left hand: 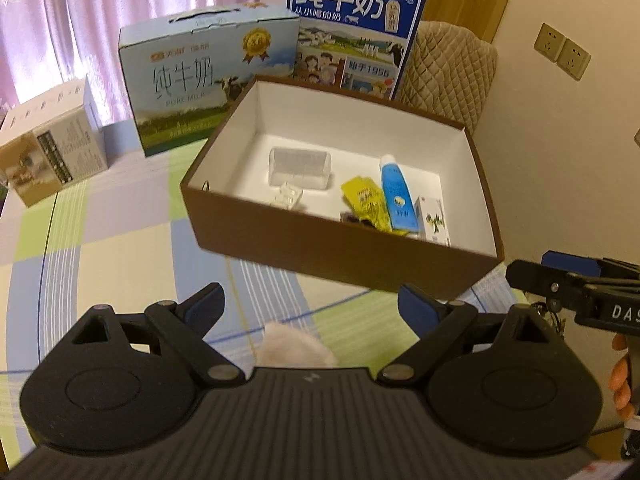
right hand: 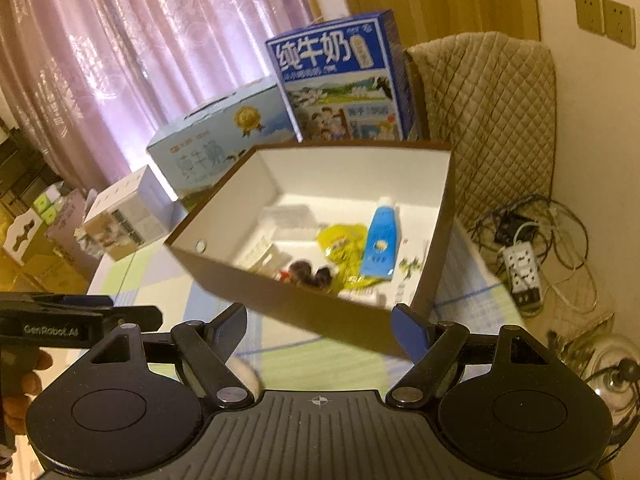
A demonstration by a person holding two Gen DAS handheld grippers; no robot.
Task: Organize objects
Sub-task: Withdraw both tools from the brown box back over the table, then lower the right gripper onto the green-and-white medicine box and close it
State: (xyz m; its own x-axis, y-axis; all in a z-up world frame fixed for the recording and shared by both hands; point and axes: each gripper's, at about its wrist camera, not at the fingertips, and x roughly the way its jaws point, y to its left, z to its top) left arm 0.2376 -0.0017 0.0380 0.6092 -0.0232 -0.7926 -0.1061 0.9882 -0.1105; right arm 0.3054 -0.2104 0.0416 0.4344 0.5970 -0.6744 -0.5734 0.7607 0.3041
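Note:
An open brown box (left hand: 320, 248) with a white inside stands on the checked tablecloth. In it lie a clear plastic case (left hand: 300, 168), a white blister pack (left hand: 286, 196), a yellow packet (left hand: 366, 204), a blue tube (left hand: 396, 196) and a small white carton (left hand: 432, 220). My left gripper (left hand: 312, 306) hovers open in front of the box, nothing between its fingers. A pale fluffy thing (left hand: 296, 344) lies on the cloth just under it. My right gripper (right hand: 322, 322) is open and empty before the box's (right hand: 320, 316) near corner. It also shows at the left wrist view's right edge.
Two milk cartons (left hand: 208, 80) (left hand: 352, 28) stand behind the box, and a white and brown carton (left hand: 52, 148) sits at the left. A chair with a quilted cover (right hand: 492, 120) is at the table's right, with a power strip and cables (right hand: 524, 268) on the floor.

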